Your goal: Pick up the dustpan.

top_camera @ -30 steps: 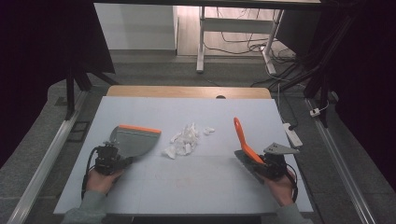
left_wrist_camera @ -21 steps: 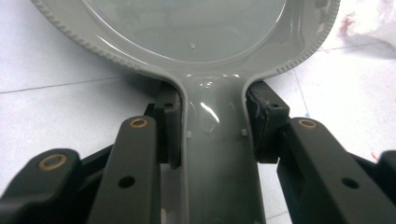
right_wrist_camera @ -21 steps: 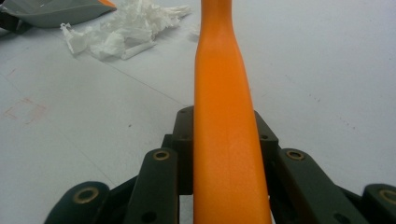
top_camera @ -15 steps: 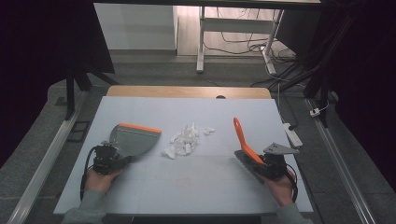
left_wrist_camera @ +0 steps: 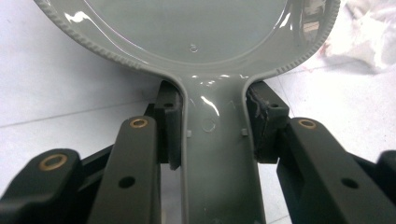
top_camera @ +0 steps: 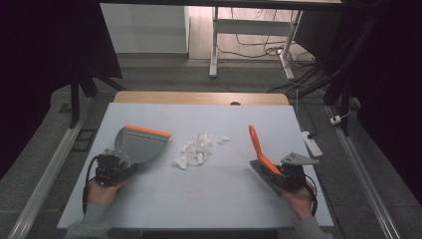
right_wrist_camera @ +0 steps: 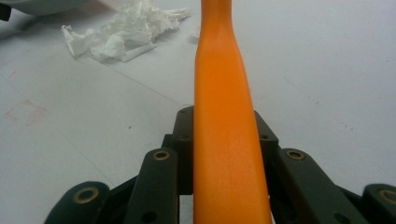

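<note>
A grey dustpan [top_camera: 139,144] with an orange front lip rests on the white table at the left. My left gripper [top_camera: 118,165] is shut on its handle. In the left gripper view the two pads [left_wrist_camera: 170,126] press both sides of the grey handle [left_wrist_camera: 212,154], and the pan [left_wrist_camera: 196,28] spreads out ahead. At the right, my right gripper [top_camera: 279,175] is shut on an orange brush [top_camera: 257,143], whose handle slants up and to the left. The same brush handle [right_wrist_camera: 223,93] runs between the jaws in the right gripper view. A pile of white paper scraps [top_camera: 198,150] lies between the two tools.
The white table top [top_camera: 209,199] has a wooden strip [top_camera: 199,97] along its far edge. A white power strip [top_camera: 311,143] lies just past the right edge. Faint red marks [right_wrist_camera: 25,112] stain the surface near the scraps [right_wrist_camera: 116,32].
</note>
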A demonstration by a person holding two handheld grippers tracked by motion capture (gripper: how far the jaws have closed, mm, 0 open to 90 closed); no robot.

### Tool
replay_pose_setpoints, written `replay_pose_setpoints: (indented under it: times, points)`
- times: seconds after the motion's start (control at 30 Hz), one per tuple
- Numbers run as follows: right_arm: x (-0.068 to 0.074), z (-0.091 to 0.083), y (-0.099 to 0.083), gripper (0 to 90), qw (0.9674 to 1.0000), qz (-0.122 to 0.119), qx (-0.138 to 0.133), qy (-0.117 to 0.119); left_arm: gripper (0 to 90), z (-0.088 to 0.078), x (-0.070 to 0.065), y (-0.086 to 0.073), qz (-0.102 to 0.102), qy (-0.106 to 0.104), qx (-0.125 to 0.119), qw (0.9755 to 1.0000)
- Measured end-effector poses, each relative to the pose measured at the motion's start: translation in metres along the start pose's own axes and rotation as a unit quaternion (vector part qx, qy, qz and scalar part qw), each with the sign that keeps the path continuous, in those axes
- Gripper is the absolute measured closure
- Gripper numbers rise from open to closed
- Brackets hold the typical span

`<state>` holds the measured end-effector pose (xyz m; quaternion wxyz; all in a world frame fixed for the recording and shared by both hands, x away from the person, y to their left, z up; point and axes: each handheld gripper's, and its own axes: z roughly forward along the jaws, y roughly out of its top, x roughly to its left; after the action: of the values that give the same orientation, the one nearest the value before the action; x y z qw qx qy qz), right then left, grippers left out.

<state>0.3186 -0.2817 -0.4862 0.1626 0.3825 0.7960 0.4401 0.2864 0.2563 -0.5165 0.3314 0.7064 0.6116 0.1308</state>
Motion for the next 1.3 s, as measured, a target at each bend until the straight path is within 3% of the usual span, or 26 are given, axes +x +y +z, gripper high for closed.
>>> replay_pose_setpoints:
  times: [0.6,0.7,0.93,1.07,1.13,1.27,1.3]
  points:
    - [0.000,-0.001,0.003,70.3,0.9998,0.006,-0.015,0.009,61.4,-0.013,0.018,0.003,0.024,-0.031,-0.050,0.9980]
    - [0.001,-0.001,0.004,70.3,0.9998,0.005,-0.015,0.010,61.4,-0.019,0.021,0.006,0.038,-0.041,-0.066,0.9962]
    - [0.000,0.000,0.006,70.3,0.9998,0.004,-0.018,0.011,61.4,-0.026,0.020,0.008,0.072,-0.067,-0.071,0.9927]
    - [0.001,0.000,0.006,70.3,0.9998,0.004,-0.019,0.010,61.4,-0.031,0.020,0.008,0.086,-0.070,-0.075,0.9910]
    - [0.002,0.000,0.006,70.3,0.9998,0.001,-0.018,0.009,61.4,-0.037,0.021,0.007,0.098,-0.078,-0.087,0.9883]
    - [0.004,0.001,0.007,70.2,0.9998,-0.006,-0.016,0.008,61.4,-0.042,0.020,0.006,0.113,-0.083,-0.091,0.9860]
    - [0.004,0.001,0.008,70.3,0.9998,-0.006,-0.016,0.008,61.4,-0.046,0.020,0.006,0.124,-0.088,-0.092,0.9841]
